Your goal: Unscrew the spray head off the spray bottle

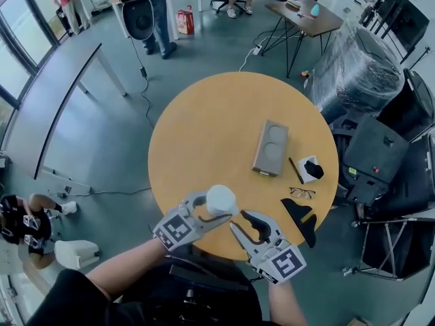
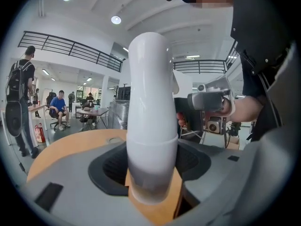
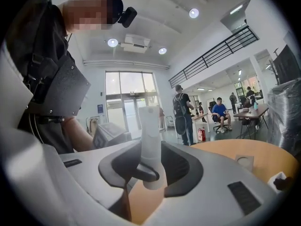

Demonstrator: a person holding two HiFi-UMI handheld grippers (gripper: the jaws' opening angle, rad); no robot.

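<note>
We find the left claw (image 1: 212, 208) clamped on the upright spray bottle (image 2: 151, 126) above the table (image 1: 204, 134), steadying it. The right claw (image 3: 157, 173), narrowly parted around it and ungripped, presumably readies for the spray head (image 3: 148, 119).

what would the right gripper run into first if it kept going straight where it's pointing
Most likely the white spray bottle, centred just ahead of the open jaws of the right gripper and held by the left gripper. The gap between them is hard to judge.
</note>
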